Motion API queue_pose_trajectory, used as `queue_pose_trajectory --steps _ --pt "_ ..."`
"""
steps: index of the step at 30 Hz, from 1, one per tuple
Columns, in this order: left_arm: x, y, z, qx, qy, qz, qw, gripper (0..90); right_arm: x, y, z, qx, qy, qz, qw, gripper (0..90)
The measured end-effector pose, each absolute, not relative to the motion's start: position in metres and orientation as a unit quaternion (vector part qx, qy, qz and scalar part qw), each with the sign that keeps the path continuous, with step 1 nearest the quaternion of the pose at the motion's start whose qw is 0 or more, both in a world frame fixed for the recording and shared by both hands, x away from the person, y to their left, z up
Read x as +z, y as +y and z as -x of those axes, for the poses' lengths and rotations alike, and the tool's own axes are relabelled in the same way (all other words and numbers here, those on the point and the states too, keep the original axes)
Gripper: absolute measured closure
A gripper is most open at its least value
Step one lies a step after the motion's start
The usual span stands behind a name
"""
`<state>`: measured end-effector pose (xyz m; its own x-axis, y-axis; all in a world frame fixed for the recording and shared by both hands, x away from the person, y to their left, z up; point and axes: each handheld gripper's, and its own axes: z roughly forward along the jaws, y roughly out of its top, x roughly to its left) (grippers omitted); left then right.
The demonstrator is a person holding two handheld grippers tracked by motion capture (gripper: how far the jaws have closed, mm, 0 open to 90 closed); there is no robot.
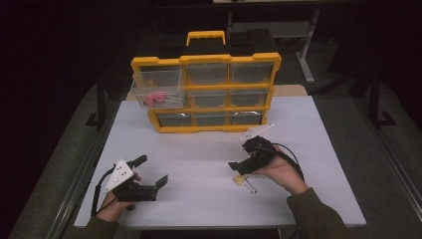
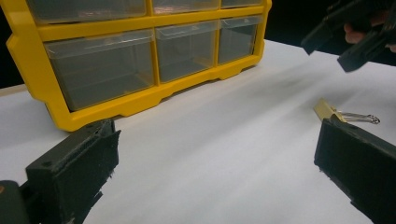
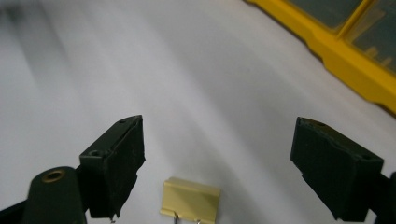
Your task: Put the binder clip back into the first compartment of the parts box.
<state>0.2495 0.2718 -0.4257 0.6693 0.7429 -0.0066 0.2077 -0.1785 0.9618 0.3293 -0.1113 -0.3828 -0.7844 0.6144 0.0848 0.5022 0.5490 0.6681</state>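
A gold binder clip (image 1: 242, 180) with silver wire handles lies flat on the white table (image 1: 199, 199), just under my right gripper (image 1: 240, 160). In the right gripper view the clip (image 3: 190, 199) sits between the wide-apart jaws of that gripper (image 3: 219, 149), near their base, and nothing is held. My left gripper (image 1: 153, 170) rests low at the table's front left, open and holding nothing. From the left gripper view its gripper (image 2: 215, 154) faces the clip (image 2: 329, 111), which lies off to the right beyond one jaw, and the right gripper (image 2: 348, 35) hangs above the clip.
A yellow organizer (image 1: 205, 59) with clear drawers stands at the back centre. Its top-left drawer (image 1: 158, 89) is pulled out and holds pink pieces. The organizer's base (image 2: 140, 105) is close ahead of the left gripper, and its edge (image 3: 355, 63) appears at the right gripper view's upper right.
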Motion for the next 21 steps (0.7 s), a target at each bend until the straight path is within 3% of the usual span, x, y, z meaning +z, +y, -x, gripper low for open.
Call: queue_pose_trajectory --steps 21 --pt "-0.426 0.27 -0.249 0.241 0.325 -0.727 0.555 0.0 -0.423 -0.118 -0.316 0.312 0.885 -0.344 0.04 30.9"
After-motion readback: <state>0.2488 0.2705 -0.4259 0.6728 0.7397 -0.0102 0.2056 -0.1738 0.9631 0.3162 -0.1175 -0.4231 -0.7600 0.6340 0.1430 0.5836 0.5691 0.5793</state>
